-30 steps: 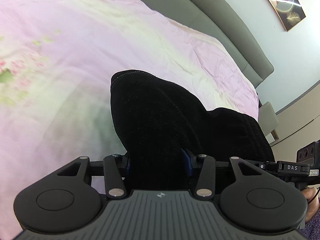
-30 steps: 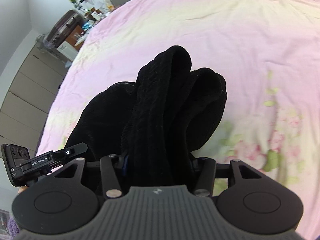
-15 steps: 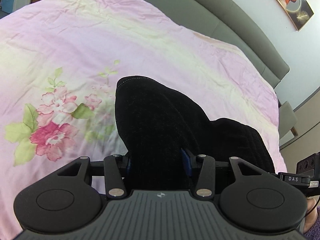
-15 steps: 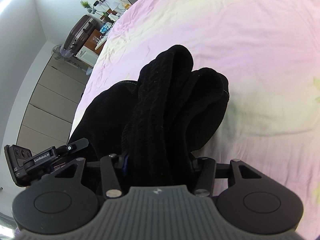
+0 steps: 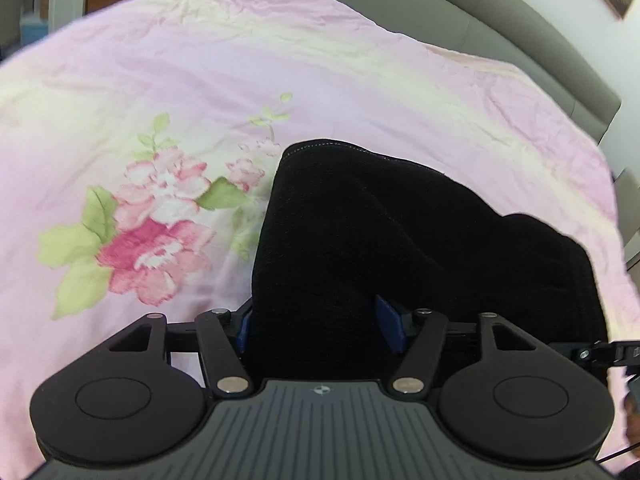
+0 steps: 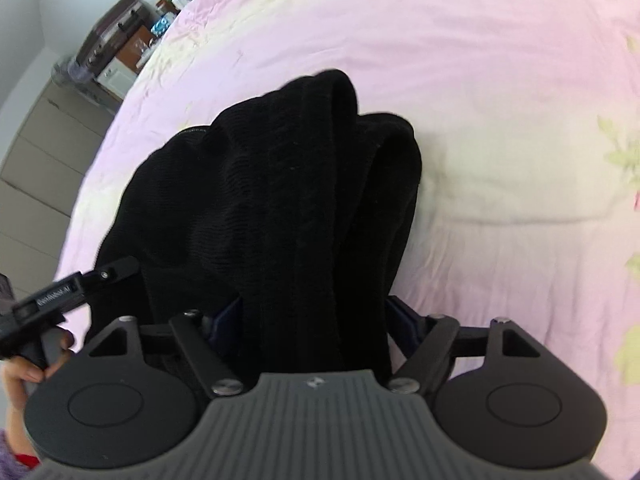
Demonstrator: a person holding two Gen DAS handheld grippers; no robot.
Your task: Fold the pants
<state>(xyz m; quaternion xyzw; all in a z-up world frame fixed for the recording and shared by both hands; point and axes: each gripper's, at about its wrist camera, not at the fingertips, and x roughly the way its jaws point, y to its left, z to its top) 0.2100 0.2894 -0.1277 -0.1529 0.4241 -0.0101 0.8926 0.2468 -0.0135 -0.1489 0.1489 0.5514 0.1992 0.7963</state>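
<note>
The black pants (image 5: 360,240) hang bunched between my two grippers above a pink bed cover (image 5: 200,80). My left gripper (image 5: 316,320) is shut on one part of the pants; the blue pads (image 5: 390,322) show at each side of the cloth. In the right wrist view my right gripper (image 6: 312,320) is shut on thick folds of the pants (image 6: 280,180), which drape forward in two rolls. The fingertips are hidden by fabric in both views. The left gripper's body (image 6: 60,292) shows at the left of the right wrist view.
The bed cover has a pink flower print (image 5: 148,232) left of the pants. A grey headboard (image 5: 500,12) lies behind the bed. A dresser with a suitcase and clutter (image 6: 120,32) stands beyond the bed's far corner.
Both grippers have moved with the pants across the bed; the flower print has come into the left wrist view. The grip on the pants is unchanged.
</note>
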